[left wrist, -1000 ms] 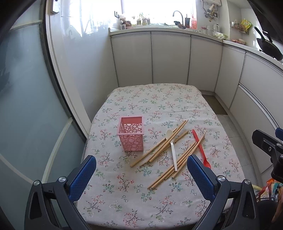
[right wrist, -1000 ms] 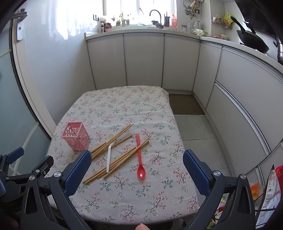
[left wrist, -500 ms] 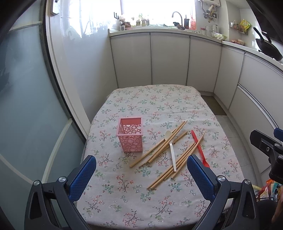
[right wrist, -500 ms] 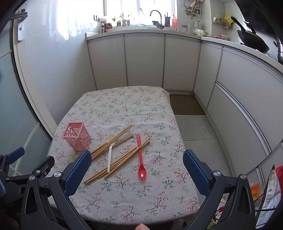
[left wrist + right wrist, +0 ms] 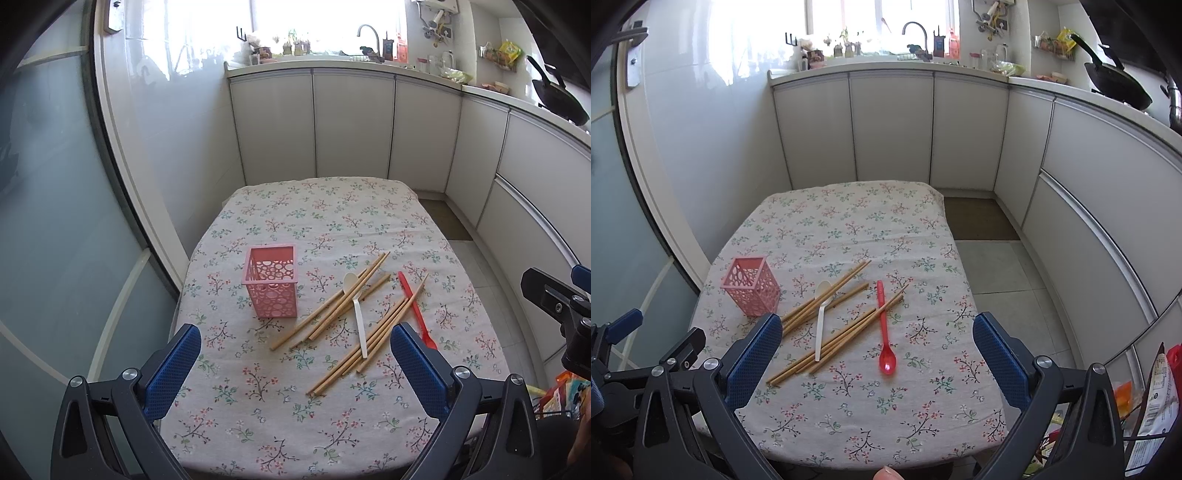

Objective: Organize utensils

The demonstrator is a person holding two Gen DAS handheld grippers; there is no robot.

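Note:
A pink perforated holder [image 5: 272,281] [image 5: 751,285] stands upright on the floral tablecloth [image 5: 325,206], left of centre. Several wooden chopsticks [image 5: 338,302] [image 5: 827,297] lie scattered to its right, with a white spoon [image 5: 355,310] [image 5: 820,317] across them and a red spoon [image 5: 415,308] [image 5: 884,328] at the right side. My left gripper [image 5: 295,362] hovers open over the table's near edge, nothing between its blue pads. My right gripper [image 5: 877,358] is open too, above the near edge with the red spoon's bowl between its fingers in the view.
White kitchen cabinets [image 5: 351,125] and a counter with a sink tap [image 5: 367,31] wrap the back and right. A glass door [image 5: 48,229] stands at the left. Tiled floor [image 5: 1001,280] lies right of the table. Bags [image 5: 1156,391] sit at the lower right.
Both views have shifted only slightly; the utensils and holder sit a little nearer and higher in view. Nothing on the table has moved.

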